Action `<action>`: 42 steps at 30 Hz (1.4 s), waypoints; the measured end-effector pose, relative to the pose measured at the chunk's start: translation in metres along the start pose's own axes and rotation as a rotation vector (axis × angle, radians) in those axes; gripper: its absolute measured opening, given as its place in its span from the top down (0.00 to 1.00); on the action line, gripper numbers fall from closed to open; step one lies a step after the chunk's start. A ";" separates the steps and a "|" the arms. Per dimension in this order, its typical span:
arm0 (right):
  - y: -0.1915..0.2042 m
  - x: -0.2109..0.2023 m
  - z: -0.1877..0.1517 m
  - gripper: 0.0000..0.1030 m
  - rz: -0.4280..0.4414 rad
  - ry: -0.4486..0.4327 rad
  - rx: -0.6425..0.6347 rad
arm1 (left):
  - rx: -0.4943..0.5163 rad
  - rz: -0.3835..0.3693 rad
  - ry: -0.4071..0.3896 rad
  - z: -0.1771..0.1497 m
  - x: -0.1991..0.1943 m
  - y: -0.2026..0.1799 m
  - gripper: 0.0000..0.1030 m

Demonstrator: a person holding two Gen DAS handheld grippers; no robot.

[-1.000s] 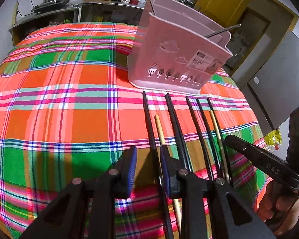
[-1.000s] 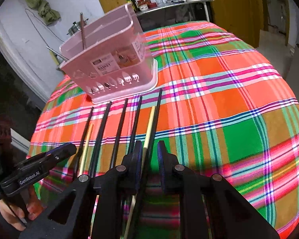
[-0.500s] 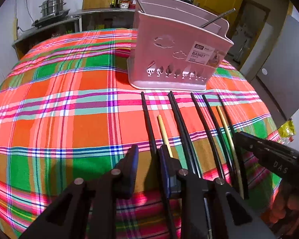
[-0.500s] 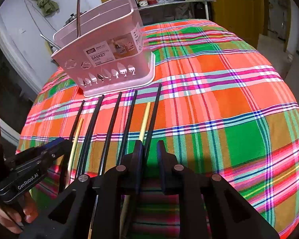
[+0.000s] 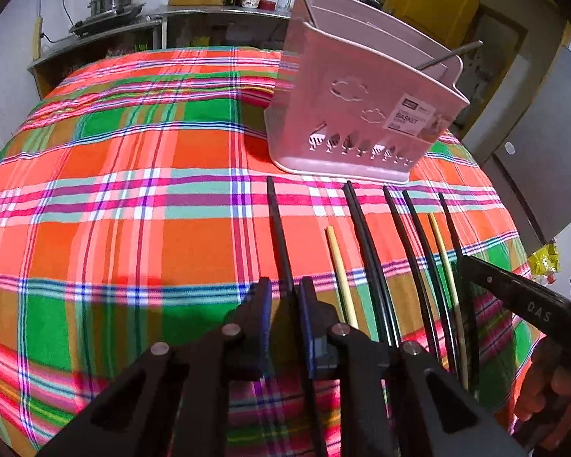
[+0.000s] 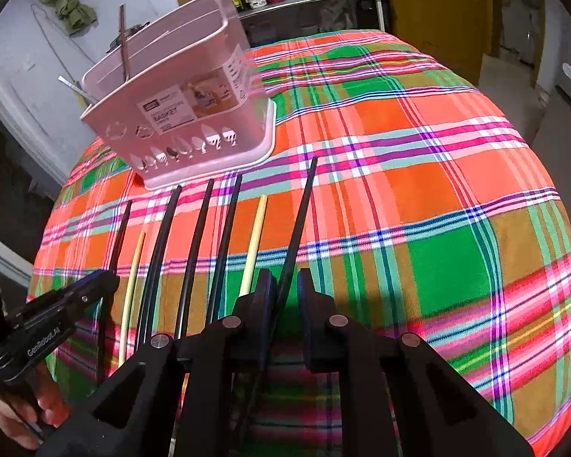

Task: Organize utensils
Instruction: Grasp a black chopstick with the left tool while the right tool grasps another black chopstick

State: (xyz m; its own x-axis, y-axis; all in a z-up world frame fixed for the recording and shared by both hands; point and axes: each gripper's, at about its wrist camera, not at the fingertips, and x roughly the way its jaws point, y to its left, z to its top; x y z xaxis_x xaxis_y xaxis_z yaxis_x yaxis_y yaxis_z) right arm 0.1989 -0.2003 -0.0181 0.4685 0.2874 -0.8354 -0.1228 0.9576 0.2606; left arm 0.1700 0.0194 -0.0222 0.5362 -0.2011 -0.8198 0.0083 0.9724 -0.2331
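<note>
Inside pink basket (image 5: 346,114): two metal utensils (image 6: 123,43), both leaning.

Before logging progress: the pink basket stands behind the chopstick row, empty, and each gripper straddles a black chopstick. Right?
Not empty: the pink basket holds metal utensil handles, clearest in the left wrist view. The rest stands: it is behind the row, the left gripper straddles the leftmost black chopstick, and the right gripper straddles the rightmost black chopstick.
</note>
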 end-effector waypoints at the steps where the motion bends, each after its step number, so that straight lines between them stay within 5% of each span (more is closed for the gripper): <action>1: 0.000 0.002 0.003 0.88 -0.001 0.000 0.003 | -0.005 -0.004 0.003 0.002 0.001 0.001 0.83; 11: 0.011 0.013 0.016 0.92 -0.060 0.002 -0.029 | 0.043 0.028 0.047 0.020 0.013 -0.007 0.83; 18: 0.006 0.010 0.019 0.94 -0.017 0.005 0.001 | 0.052 0.034 0.061 0.023 0.012 -0.008 0.92; 42: 0.016 -0.089 0.039 0.95 0.073 -0.209 -0.023 | 0.083 -0.073 -0.170 0.050 -0.101 -0.027 0.95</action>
State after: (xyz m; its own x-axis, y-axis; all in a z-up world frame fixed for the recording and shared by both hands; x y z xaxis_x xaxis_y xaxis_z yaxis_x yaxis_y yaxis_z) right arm 0.1899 -0.2114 0.0793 0.6287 0.3479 -0.6955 -0.1820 0.9353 0.3034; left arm 0.1576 0.0194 0.0928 0.6666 -0.2552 -0.7004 0.1177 0.9638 -0.2391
